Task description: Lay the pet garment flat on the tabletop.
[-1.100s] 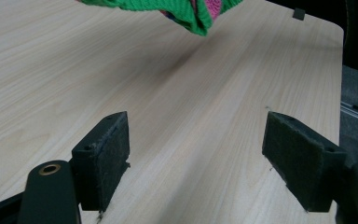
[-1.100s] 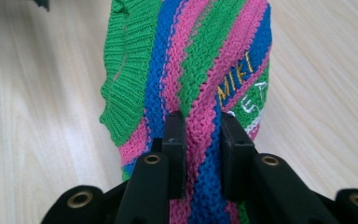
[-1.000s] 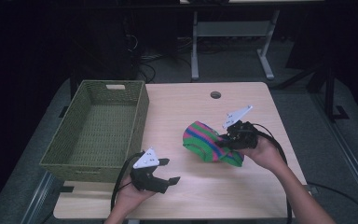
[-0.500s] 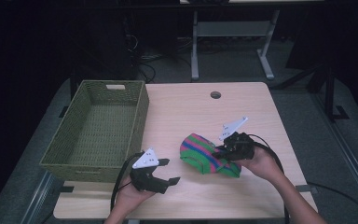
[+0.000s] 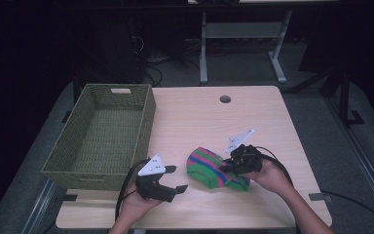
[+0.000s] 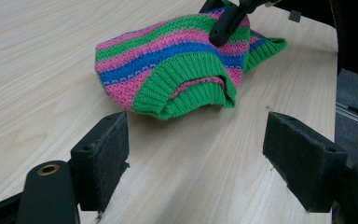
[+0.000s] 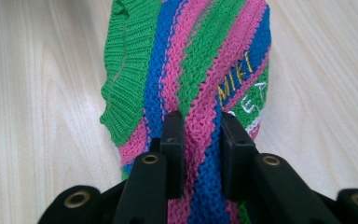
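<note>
Striped knit garment (image 7: 200,60) pinched in my right gripper (image 7: 200,140), folded soft wool of ribbed green, pink, blue, right of my left gripper (image 6: 196,154), jaws spread, on pale wood table (image 5: 195,117)

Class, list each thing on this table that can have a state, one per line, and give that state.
Striped knitted garment: folded, lying on the table, pinched by the right tongs.
Woven basket: upright, empty.
Left tongs: open, holding nothing, just short of the garment.
Right tongs: shut on the garment.
</note>
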Demonstrator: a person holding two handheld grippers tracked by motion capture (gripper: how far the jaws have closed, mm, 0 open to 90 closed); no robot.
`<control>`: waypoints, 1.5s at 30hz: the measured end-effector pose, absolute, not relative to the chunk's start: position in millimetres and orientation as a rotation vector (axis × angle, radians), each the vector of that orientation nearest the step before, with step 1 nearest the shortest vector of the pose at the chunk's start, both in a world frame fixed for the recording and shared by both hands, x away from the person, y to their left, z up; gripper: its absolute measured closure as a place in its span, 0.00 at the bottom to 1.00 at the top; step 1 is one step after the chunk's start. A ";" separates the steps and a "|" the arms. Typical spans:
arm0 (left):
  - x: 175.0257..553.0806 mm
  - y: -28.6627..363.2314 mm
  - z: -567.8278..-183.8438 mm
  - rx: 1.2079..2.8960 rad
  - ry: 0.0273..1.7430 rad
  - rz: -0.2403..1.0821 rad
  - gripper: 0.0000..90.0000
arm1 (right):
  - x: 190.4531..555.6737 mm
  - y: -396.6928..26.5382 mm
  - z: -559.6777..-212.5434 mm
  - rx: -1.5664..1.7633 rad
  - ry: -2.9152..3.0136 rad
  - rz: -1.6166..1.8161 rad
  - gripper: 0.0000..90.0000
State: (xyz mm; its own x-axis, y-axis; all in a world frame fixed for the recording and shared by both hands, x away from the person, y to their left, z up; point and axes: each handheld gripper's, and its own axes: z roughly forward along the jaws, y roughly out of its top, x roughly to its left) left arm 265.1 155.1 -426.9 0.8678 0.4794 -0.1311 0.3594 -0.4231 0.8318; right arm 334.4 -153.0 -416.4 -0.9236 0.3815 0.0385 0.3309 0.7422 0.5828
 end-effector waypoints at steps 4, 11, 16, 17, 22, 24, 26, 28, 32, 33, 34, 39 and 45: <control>265.1 155.3 -427.0 2.056 0.611 0.154 0.25 | 333.9 -152.3 -423.1 0.576 2.869 0.929 0.81; 265.2 155.0 -427.1 2.061 0.607 0.153 0.24 | 331.4 -151.3 -434.5 0.566 2.883 0.923 0.75; 265.1 154.6 -427.2 2.066 0.602 0.153 0.24 | 331.9 -150.8 -439.7 0.568 2.889 0.910 0.67; 265.1 154.5 -427.2 2.066 0.602 0.153 0.24 | 332.2 -150.6 -440.2 0.568 2.893 0.913 0.64; 265.1 154.4 -427.3 2.068 0.600 0.154 0.24 | 333.6 -150.8 -441.9 0.565 2.906 0.915 0.53; 265.0 154.1 -427.4 2.068 0.600 0.152 0.24 | 333.4 -151.5 -441.0 0.574 2.901 0.927 0.49; 264.7 153.7 -427.3 2.066 0.601 0.151 0.24 | 331.8 -151.9 -438.6 0.586 2.896 0.932 0.45; 264.5 153.5 -427.3 2.066 0.601 0.148 0.24 | 330.0 -152.5 -436.6 0.567 2.884 0.940 0.44; 264.2 152.7 -427.6 2.067 0.603 0.145 0.24 | 324.0 -152.5 -431.7 0.533 2.875 0.966 0.43; 264.3 152.6 -427.7 2.068 0.600 0.145 0.24 | 321.5 -152.3 -429.9 0.520 2.874 0.974 0.43; 264.3 152.5 -427.6 2.068 0.600 0.146 0.24 | 319.6 -151.9 -428.6 0.508 2.872 0.980 0.43; 264.3 152.3 -427.9 2.072 0.598 0.147 0.24 | 309.2 -147.6 -426.2 0.442 2.891 1.001 0.46; 264.5 151.7 -428.2 2.083 0.593 0.146 0.24 | 301.7 -143.5 -431.3 0.405 2.917 1.006 0.50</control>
